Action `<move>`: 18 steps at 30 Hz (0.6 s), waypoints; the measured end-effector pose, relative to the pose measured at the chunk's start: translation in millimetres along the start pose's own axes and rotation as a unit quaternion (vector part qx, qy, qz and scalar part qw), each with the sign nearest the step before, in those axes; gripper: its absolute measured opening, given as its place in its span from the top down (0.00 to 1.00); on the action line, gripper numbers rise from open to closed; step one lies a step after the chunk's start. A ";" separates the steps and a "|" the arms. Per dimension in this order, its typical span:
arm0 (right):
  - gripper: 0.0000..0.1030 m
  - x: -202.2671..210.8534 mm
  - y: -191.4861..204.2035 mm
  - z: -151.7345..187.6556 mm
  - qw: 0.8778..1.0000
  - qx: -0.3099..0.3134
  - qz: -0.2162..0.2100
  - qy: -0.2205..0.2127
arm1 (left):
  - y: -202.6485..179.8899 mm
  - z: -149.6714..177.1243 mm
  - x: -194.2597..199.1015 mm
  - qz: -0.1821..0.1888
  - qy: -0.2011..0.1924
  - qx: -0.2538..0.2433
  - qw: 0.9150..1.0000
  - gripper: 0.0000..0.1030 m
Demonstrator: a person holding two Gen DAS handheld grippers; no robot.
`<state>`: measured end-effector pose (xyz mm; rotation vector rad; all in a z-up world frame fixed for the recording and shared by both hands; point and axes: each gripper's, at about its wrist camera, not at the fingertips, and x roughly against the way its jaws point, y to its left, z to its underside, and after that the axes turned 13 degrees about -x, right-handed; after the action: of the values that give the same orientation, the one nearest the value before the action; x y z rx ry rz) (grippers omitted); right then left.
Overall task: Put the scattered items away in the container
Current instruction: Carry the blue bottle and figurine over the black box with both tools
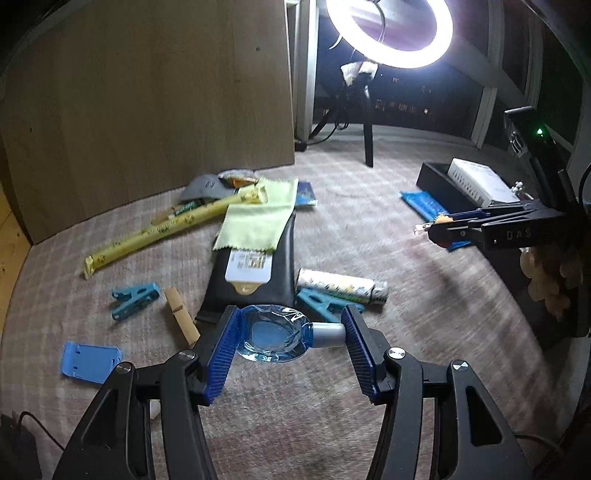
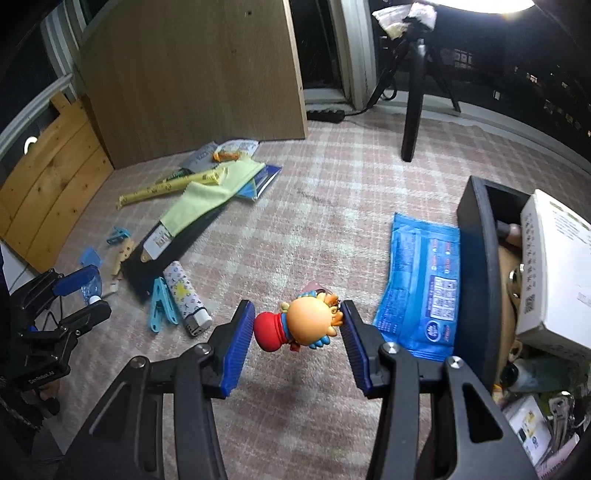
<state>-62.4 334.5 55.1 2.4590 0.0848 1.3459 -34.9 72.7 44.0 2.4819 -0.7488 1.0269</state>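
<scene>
On checked pink cloth [image 2: 325, 192], under a ring lamp [image 1: 391, 33]:

Black container [image 2: 476, 266], right edge of the right wrist view; part filled, a white box [image 2: 554, 266] resting across its top. Just beside its wall lies a blue wipes packet [image 2: 417, 280].

Black pouch [image 1: 255, 273] with a yellow-green cloth [image 1: 258, 218] over it, a long yellow wrapper [image 1: 162, 232] behind; patterned lighter [image 1: 340, 286], teal pegs [image 1: 135, 299], a wooden peg [image 1: 181, 317] and a blue stand [image 1: 90, 360] loose around it.

Left gripper [image 1: 291, 332]: jaws part closed, pads pressing end to end on a small clear blue bottle [image 1: 273, 336], raised off the cloth.

Right gripper [image 2: 299, 325]: jaws part closed on a cartoon figurine [image 2: 303, 325], red base against one pad, head against the other, near the container.

Risks: both grips are lengthwise on rounded ends, so either item could pivot and slip out; the white box narrows the opening, so a drop might bounce off.

Only the right wrist view shows the container's interior; only the left wrist view shows the bottle's grip clearly.
</scene>
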 end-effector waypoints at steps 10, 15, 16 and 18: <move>0.55 68.5 -20.4 -4.9 0.997 -0.043 -0.017 -0.065 | -28.0 -41.5 25.1 0.022 -0.036 -0.019 0.999 0.48; 0.55 113.2 -54.7 -1.5 0.990 -0.085 0.000 -0.109 | -57.8 -68.4 30.7 0.052 -0.057 -0.035 0.996 0.48; 0.55 120.3 -62.7 -0.5 0.989 -0.094 0.005 -0.116 | -66.5 -74.3 30.5 0.060 -0.061 -0.040 0.995 0.48; 0.55 140.0 -85.1 3.5 0.984 -0.119 0.021 -0.133 | -82.5 -84.0 30.0 0.079 -0.067 -0.050 0.993 0.48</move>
<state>26.6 443.2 139.3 2.4194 -0.1815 0.9664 -13.8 170.4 113.0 2.4550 -1.0279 0.8569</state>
